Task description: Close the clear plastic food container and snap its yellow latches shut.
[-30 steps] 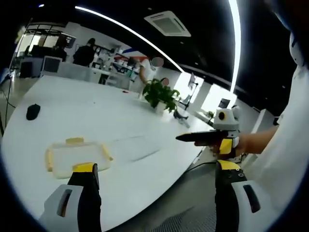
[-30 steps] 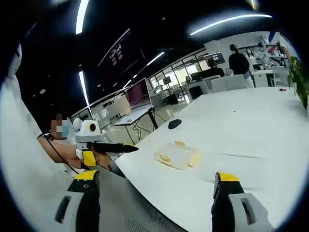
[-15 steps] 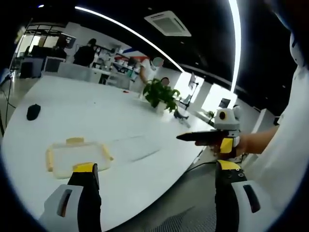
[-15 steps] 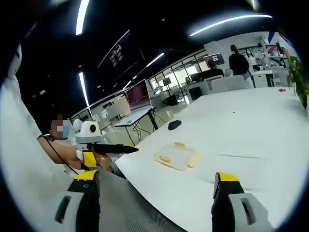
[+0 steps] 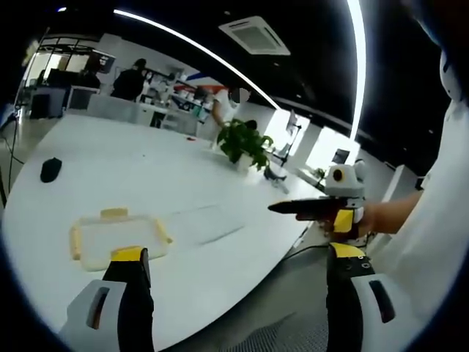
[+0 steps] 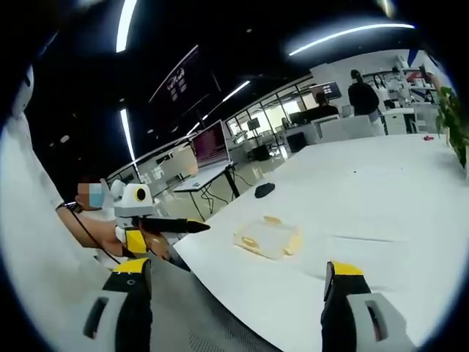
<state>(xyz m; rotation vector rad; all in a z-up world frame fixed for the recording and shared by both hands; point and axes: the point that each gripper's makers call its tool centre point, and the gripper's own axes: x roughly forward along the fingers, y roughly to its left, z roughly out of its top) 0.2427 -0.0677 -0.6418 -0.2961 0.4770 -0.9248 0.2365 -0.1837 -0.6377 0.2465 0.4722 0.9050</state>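
The clear plastic container (image 5: 113, 239) lies flat on the white table (image 5: 146, 172), its yellow latches (image 5: 113, 213) folded outward along its sides. My left gripper (image 5: 237, 251) is open and hangs off the table's near edge, its left jaw just short of the container. In the right gripper view the container (image 6: 269, 236) lies further off, past the table edge. My right gripper (image 6: 237, 267) is open and holds nothing. Each gripper shows side-on in the other's view, the right gripper (image 5: 293, 207) held in a hand, and the left gripper (image 6: 183, 225) likewise.
A faint clear outline (image 5: 205, 224) lies on the table beside the container; I cannot tell what it is. A black mouse (image 5: 50, 169) sits at the far left and a potted plant (image 5: 244, 143) further back. People stand at distant desks. Grey floor lies below the table edge.
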